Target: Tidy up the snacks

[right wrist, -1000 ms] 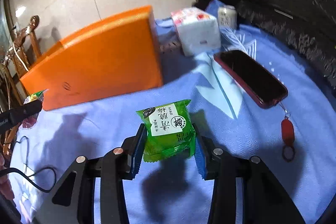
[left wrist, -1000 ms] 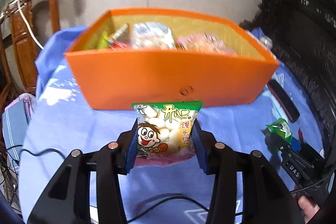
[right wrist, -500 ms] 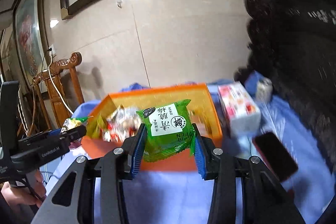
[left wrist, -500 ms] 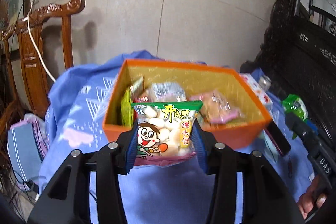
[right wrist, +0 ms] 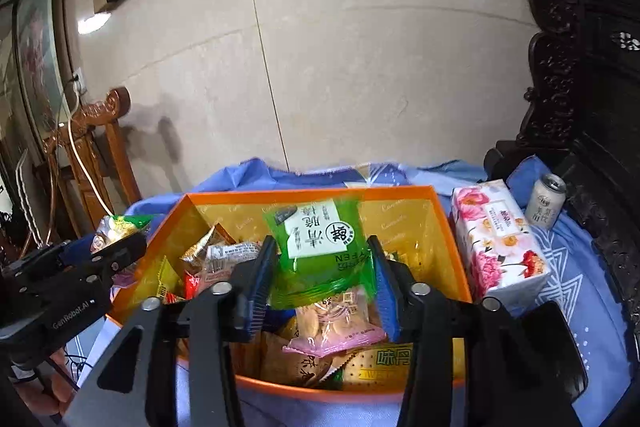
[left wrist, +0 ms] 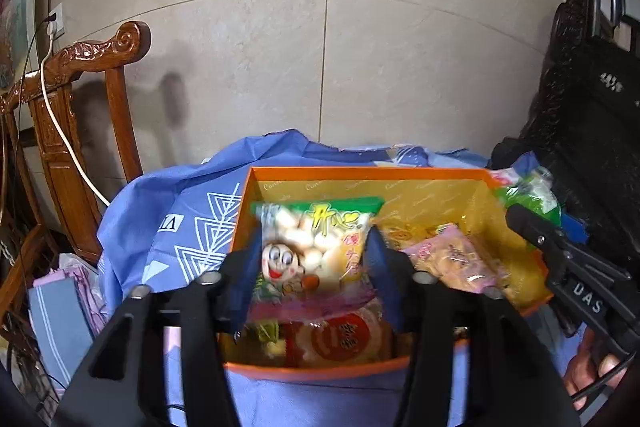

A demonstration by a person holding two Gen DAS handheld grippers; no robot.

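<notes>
Beige tiled wall (left wrist: pixel 400 67) behind blue-clothed table (right wrist: pixel 568 255), orange box (right wrist: pixel 452 239).

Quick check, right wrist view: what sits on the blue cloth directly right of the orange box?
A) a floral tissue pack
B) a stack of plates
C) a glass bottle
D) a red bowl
A: a white floral tissue pack lies against the right side of the orange box, with a small can behind it.

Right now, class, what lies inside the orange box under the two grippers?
The orange box holds mixed snack packets, including a pink-edged biscuit pack. The falling green packet and cartoon snack bag cover part of the pile; the bottom is hidden.
</notes>
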